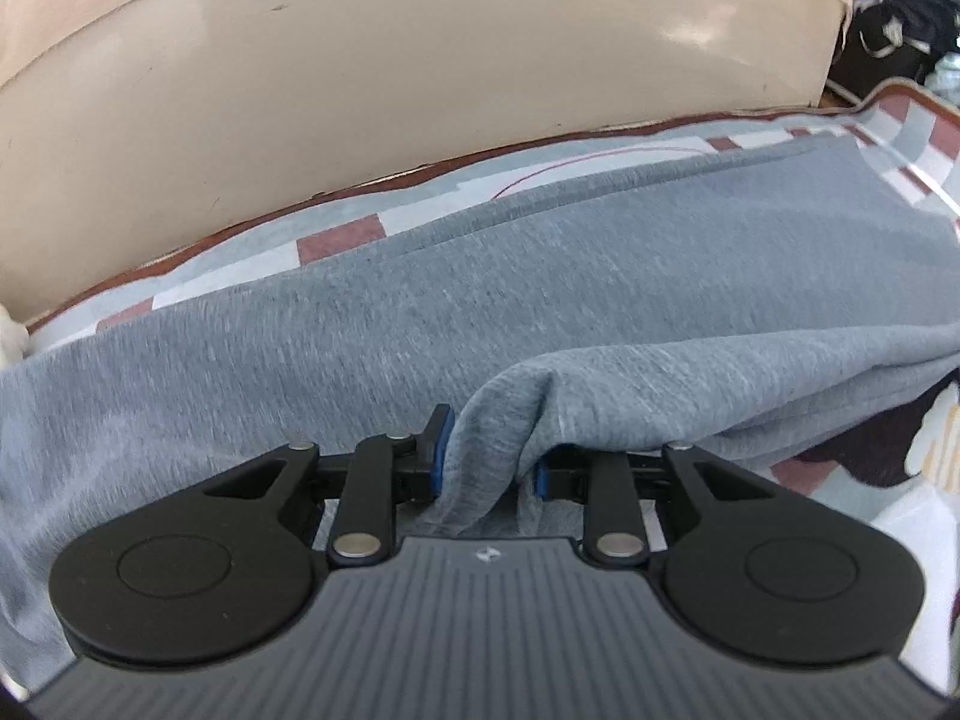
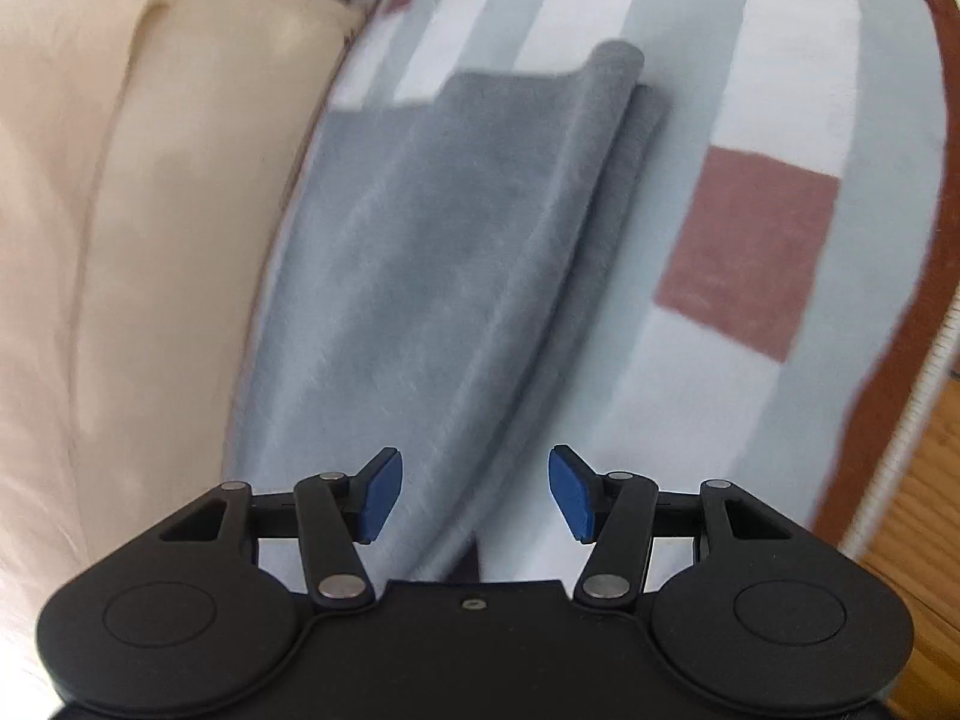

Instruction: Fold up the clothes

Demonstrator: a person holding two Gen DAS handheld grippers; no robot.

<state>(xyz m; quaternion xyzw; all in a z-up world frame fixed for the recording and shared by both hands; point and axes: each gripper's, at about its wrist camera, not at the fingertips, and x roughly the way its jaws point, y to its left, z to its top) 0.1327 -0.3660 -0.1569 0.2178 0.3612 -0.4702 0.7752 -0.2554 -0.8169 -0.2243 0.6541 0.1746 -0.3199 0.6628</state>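
Note:
A grey garment lies spread along a patterned mat in the left wrist view. My left gripper is shut on a bunched fold of that grey fabric, which drapes over its right finger and hides the pad. In the right wrist view the same grey garment lies as a long folded strip, its far end curled over. My right gripper hovers over the near end of the strip, open, with its blue pads apart and nothing pinched between them.
A beige padded surface borders the mat's far side and shows as beige padding at left in the right wrist view. The mat has grey, white and rust blocks. Wooden floor shows at right. Dark clutter sits top right.

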